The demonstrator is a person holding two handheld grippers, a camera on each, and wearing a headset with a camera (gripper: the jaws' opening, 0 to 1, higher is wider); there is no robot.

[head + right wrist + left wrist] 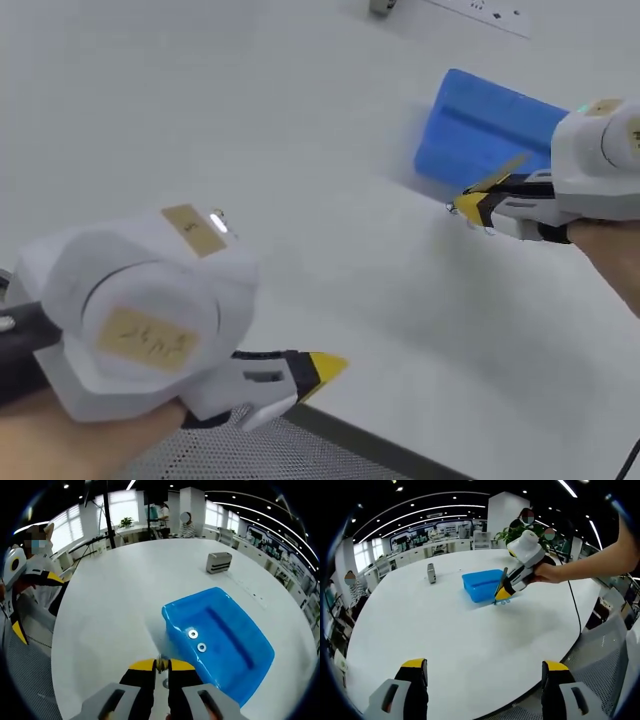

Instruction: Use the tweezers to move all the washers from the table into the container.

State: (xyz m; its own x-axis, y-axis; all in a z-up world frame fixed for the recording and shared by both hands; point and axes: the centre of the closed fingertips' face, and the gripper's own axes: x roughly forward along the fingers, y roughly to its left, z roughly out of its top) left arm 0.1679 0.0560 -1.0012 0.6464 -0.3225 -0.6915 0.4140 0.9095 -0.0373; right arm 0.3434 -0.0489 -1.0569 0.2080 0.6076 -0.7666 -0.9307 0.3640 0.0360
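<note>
Right gripper (pixel 161 666) holds tweezers (pixel 501 584) over loose washers (pixel 503 602) beside the container (pixel 235 652).
Its jaws are pinched almost together on the tweezers, whose tips point down at the washers on the table (pixel 110 605) just ahead of it. The blue container sits immediately beyond, with two washers on its floor. The left gripper (pixel 483 666) hangs well back from it at the table's near edge, jaws spread wide and holding nothing. The step looks to be picking up a washer. It is likely best done by lowering the tips steeply, straddling one rim and squeezing gently so it cannot flick away, then lifting clear of the wall before release.
</note>
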